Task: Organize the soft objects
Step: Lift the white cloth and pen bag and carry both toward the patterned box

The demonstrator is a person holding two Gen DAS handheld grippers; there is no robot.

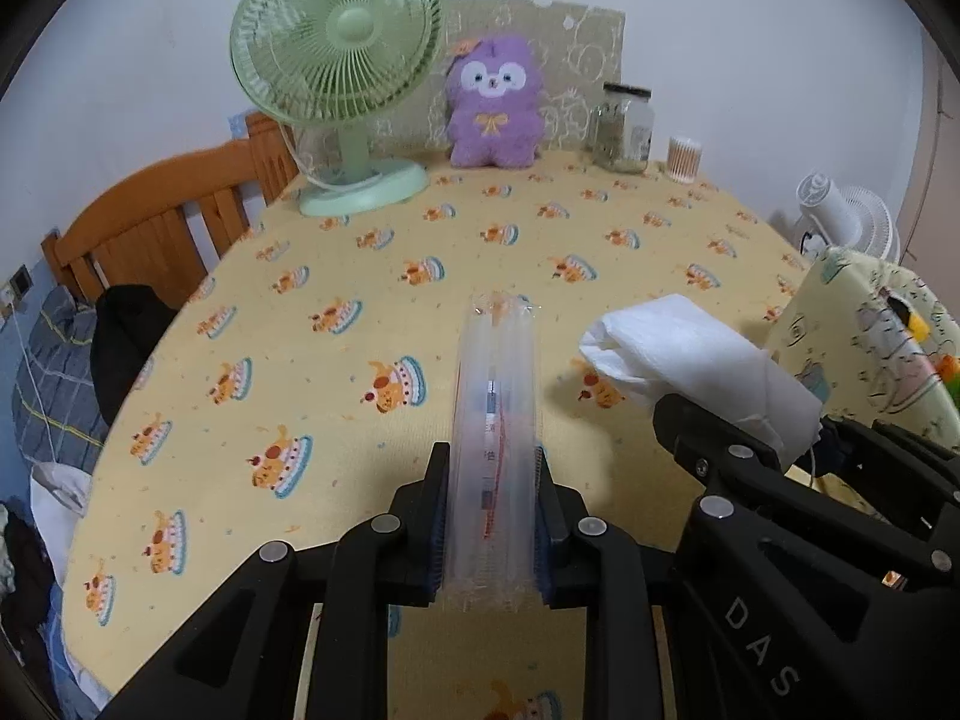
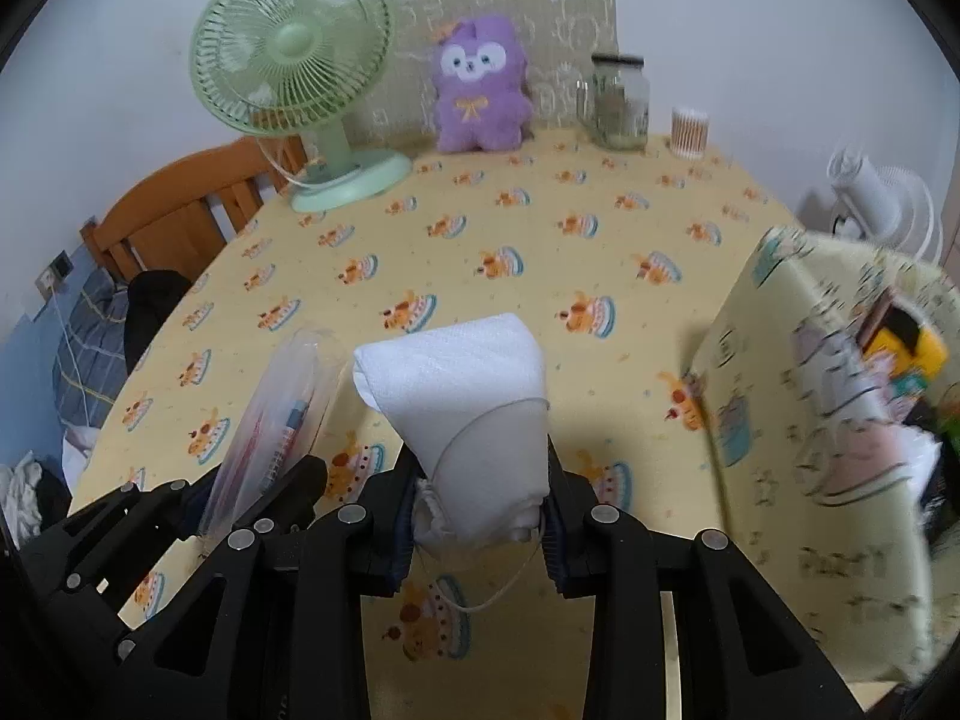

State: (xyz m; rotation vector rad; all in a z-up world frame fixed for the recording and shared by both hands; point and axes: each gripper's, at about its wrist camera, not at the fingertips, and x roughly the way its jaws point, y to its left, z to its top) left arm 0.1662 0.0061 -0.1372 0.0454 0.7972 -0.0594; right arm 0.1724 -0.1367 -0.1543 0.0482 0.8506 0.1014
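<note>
A clear plastic pack (image 1: 495,450) is pinched by the left gripper (image 1: 493,516); a folded white cloth (image 2: 474,414) is clamped by the right gripper (image 2: 480,516); neither is yet stowed in the fabric bin (image 2: 798,420) at three o'clock.

Brightness: even, soft indoor light; the pale wall (image 1: 720,12) reads grey-white, with no hard glare.
Shadows: faint and short, a soft one under the green fan (image 1: 336,60) base at the table's (image 1: 336,276) far left corner.
Distortion: strong fisheye bend; the table's edges curve, and black vignette fills the picture corners.
Blur: the left wrist view is sharp; in the right wrist view the printed fabric bag (image 2: 828,420) at the table's right edge is smeared by motion, and the white fan (image 2: 882,192) behind it is streaked.
Sheen: weak highlights on the clear plastic packet (image 1: 495,450) and the glass jar (image 1: 624,126).
</note>
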